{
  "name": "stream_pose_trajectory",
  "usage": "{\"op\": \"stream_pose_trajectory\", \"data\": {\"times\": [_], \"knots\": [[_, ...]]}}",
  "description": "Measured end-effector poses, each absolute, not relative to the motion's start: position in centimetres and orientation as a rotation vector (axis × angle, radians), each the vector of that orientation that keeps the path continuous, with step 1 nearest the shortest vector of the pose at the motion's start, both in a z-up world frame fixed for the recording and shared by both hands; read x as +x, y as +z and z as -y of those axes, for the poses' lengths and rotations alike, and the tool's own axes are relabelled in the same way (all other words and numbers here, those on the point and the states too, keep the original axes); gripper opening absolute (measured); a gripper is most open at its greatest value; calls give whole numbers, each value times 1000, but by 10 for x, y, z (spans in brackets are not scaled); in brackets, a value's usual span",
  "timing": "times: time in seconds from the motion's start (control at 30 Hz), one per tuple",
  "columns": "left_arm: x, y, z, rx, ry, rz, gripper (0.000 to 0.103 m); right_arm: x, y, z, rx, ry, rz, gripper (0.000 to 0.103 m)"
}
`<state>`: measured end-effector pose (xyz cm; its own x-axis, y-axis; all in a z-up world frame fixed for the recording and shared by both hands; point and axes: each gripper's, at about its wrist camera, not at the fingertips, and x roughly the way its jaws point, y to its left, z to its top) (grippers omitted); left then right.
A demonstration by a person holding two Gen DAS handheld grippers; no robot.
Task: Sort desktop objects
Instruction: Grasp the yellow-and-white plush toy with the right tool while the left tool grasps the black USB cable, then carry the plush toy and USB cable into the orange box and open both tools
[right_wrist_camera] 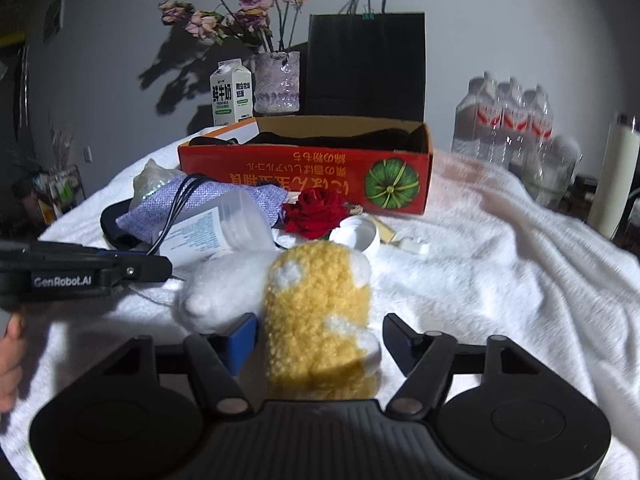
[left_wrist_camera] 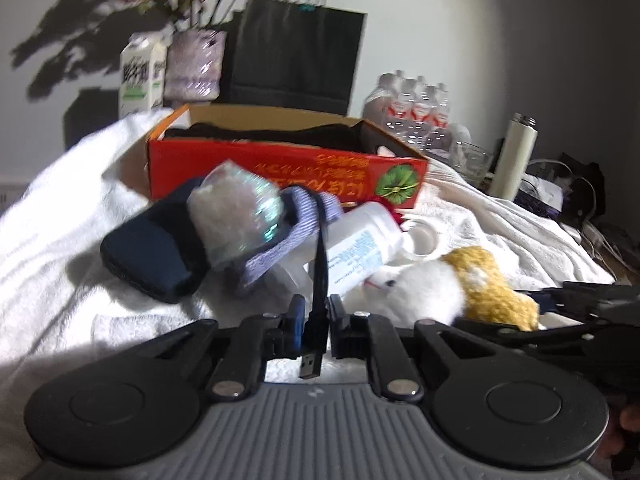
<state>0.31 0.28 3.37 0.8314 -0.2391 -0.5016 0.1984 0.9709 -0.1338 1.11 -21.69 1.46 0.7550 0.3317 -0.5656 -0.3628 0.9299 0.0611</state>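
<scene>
Left gripper (left_wrist_camera: 316, 316) pinches a black USB cable (left_wrist_camera: 318, 280), plug hanging below; right gripper (right_wrist_camera: 320, 344) half-open around a fluffy yellow-white plush toy (right_wrist_camera: 320, 320), right pad clear.

The left gripper (left_wrist_camera: 314, 312) points slightly downward, its jaws nipped nearly together on a black USB cable (left_wrist_camera: 318, 280). The right gripper (right_wrist_camera: 320, 332), also tilted down, has its jaws part-way apart around a plush toy (right_wrist_camera: 316, 320). Fingers (right_wrist_camera: 10, 360) show at nine o'clock
</scene>
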Motion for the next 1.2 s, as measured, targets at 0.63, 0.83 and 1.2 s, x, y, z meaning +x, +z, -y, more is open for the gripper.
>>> {"op": "stream_pose_trajectory", "data": {"times": [0.63,0.83,1.2], "knots": [[-107,125,-6,-131,-301,-241,7,-67,76,249,0,316,-393,45],[-114,142,-7,-114,-317,-199,7,-83,97,261,47,334,-344,45],[13,206,-25,-19,-308,-215,7,44,150,262,94,396,-421,45]]}}
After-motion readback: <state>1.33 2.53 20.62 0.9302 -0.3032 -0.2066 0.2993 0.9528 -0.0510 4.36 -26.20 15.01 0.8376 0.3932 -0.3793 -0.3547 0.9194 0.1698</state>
